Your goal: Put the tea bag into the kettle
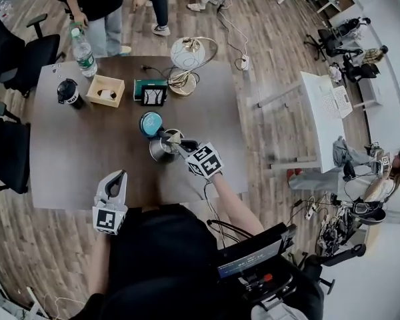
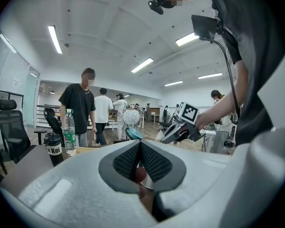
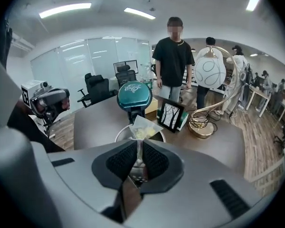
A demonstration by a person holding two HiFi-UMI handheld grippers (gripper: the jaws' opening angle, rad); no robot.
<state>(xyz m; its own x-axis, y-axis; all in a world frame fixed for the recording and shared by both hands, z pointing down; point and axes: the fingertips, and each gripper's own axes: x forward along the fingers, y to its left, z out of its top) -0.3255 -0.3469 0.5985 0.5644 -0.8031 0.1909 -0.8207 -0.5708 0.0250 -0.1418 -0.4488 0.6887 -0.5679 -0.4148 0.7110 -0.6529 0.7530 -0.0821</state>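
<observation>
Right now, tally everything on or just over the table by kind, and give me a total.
Drink containers: 2, water bottle and black cup
Boxes: 2, wooden box and green box
Picture frames: 1, picture frame
Lamps: 1, lamp
Kettles: 1, kettle
Tea bags: 1, tea bag, pinched in the right gripper
Total: 8

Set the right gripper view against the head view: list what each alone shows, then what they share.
Right gripper view only: the right tool closed on the tea bag, plus ceiling lights. Head view only: the black cup, the white desk and the right tool's marker cube. Both: the open kettle on the table, the lamp, the left tool.
</observation>
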